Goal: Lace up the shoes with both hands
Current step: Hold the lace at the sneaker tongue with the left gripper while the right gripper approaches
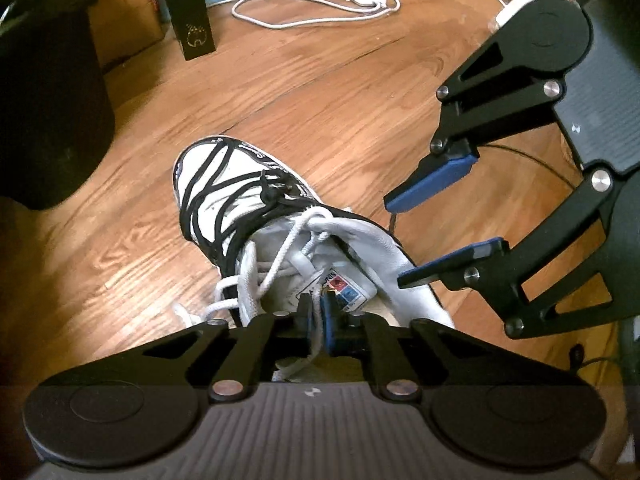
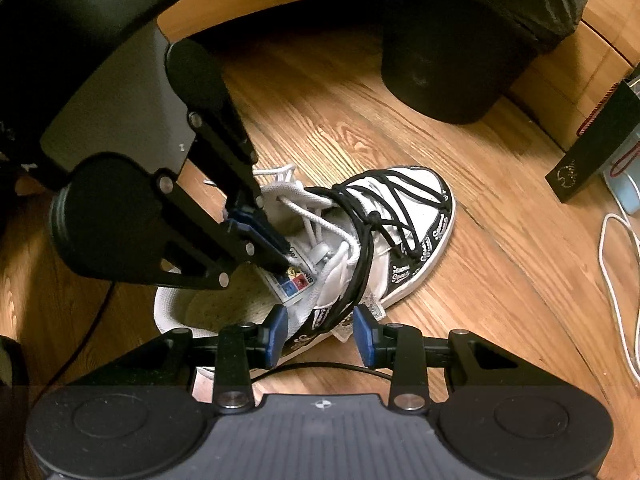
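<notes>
Wooden floor boards, warm brown with a strong grain, fill both views. On them, at the far left of the left wrist view, stands a black round bin with a black bag in it; the right wrist view shows it at the far right. Beside it a tall black box stands upright, and white cables with a white adapter lie on the floor farther off.

Near the middle of the floor lies the shoe, a white sneaker with black trim, its toe pointing away from the left gripper. Black elastic cord crosses over its front part. The white lace runs loosely through the upper eyelets, and the tongue label shows red and blue squares.

The left gripper is over the shoe opening, its blue pads pressed together on a strand of the white lace, which passes between them. The right gripper is at the near side of the shoe in its own view; its blue pads stand apart, with nothing pressed between them.
</notes>
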`<state>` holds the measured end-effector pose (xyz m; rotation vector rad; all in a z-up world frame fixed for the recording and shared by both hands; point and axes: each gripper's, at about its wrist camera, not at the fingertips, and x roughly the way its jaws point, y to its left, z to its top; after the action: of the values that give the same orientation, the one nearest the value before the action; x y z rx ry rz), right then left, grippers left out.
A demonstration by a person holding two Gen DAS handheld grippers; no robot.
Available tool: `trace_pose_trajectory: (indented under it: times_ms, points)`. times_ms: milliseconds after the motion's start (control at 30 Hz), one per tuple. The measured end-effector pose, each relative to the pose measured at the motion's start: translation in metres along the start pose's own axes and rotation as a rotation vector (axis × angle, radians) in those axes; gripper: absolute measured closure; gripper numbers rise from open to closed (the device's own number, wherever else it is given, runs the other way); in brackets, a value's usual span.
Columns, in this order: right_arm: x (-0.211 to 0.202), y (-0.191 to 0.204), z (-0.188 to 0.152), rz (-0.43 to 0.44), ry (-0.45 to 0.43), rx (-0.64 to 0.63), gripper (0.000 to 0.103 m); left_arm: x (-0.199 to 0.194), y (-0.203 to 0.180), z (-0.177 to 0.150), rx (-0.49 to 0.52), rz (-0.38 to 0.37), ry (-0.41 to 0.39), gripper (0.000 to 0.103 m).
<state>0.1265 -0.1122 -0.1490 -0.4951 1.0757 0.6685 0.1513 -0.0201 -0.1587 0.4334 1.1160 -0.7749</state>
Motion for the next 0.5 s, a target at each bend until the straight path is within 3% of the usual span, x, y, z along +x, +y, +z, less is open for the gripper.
trace_pose_trajectory:
  times_ms: [100, 400, 500]
  points:
    - [-0.002, -0.003, 0.0, -0.005, -0.004, 0.008, 0.063, -0.005, 0.001, 0.001, -0.005, -0.034, -0.008, 0.099]
    - [-0.002, -0.012, 0.0, 0.037, -0.031, 0.133, 0.064, -0.019, -0.004, 0.0, 0.021, -0.029, -0.038, 0.099]
    - [-0.003, -0.017, -0.001, 0.064, -0.046, 0.204, 0.074, -0.024, -0.004, 0.001, 0.028, -0.029, -0.046, 0.099]
